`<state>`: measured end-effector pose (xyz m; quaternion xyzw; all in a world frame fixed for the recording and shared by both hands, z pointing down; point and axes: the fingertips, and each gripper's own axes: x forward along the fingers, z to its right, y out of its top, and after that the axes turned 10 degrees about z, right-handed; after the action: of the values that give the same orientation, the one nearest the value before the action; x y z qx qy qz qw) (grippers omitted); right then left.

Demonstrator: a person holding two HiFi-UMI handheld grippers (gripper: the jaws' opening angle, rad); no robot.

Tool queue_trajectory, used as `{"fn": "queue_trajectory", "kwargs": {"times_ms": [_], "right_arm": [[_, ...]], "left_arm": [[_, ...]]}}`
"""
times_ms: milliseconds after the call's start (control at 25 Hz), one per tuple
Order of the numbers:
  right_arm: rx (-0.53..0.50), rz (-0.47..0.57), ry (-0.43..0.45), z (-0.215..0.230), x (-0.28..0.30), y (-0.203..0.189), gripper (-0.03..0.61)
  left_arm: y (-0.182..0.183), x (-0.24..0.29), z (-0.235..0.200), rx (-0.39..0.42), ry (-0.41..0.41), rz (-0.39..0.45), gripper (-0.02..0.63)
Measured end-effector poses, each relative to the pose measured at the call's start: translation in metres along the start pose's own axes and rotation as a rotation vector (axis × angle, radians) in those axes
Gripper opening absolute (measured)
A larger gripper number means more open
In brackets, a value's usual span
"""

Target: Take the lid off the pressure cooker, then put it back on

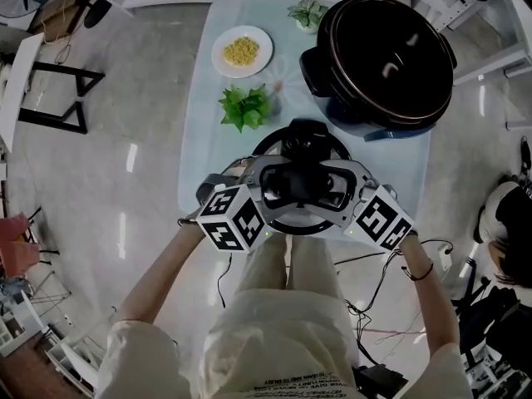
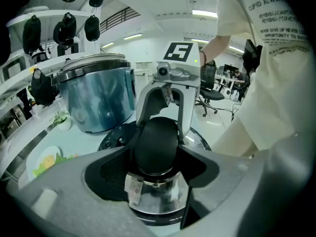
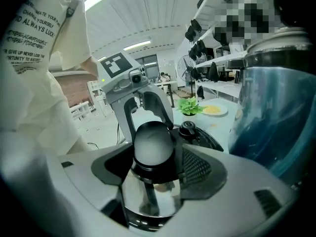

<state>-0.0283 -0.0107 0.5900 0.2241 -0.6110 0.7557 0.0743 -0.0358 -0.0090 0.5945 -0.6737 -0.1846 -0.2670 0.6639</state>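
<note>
The pressure cooker's lid (image 1: 312, 140) lies flat on the pale table (image 1: 199, 140) near its front edge, apart from the open pot (image 1: 386, 56) at the back right. Its black handle (image 1: 303, 183) stands in the middle. My left gripper (image 1: 278, 181) comes at it from the left and my right gripper (image 1: 332, 185) from the right. In the left gripper view the handle (image 2: 155, 142) sits between the wide jaws of the left gripper (image 2: 155, 157) with gaps beside it. The right gripper (image 3: 155, 162) likewise stands open around the handle (image 3: 153, 144).
A white plate of yellow food (image 1: 242, 51) and a leafy green plant (image 1: 245, 106) stand on the table's left half. A small potted succulent (image 1: 307, 11) is at the back. The pot's blue wall (image 3: 276, 112) rises close on the right. Cables (image 1: 374, 306) lie on the floor.
</note>
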Motion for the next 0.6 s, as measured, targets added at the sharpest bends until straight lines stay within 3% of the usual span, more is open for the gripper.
{"fn": "queue_trajectory", "kwargs": {"times_ms": [600], "right_arm": [[-0.016,-0.014,0.117,-0.006,0.011,-0.001,0.288]], "left_arm": [[0.0,0.012,0.006,0.037,-0.16,-0.003,0.285]]}}
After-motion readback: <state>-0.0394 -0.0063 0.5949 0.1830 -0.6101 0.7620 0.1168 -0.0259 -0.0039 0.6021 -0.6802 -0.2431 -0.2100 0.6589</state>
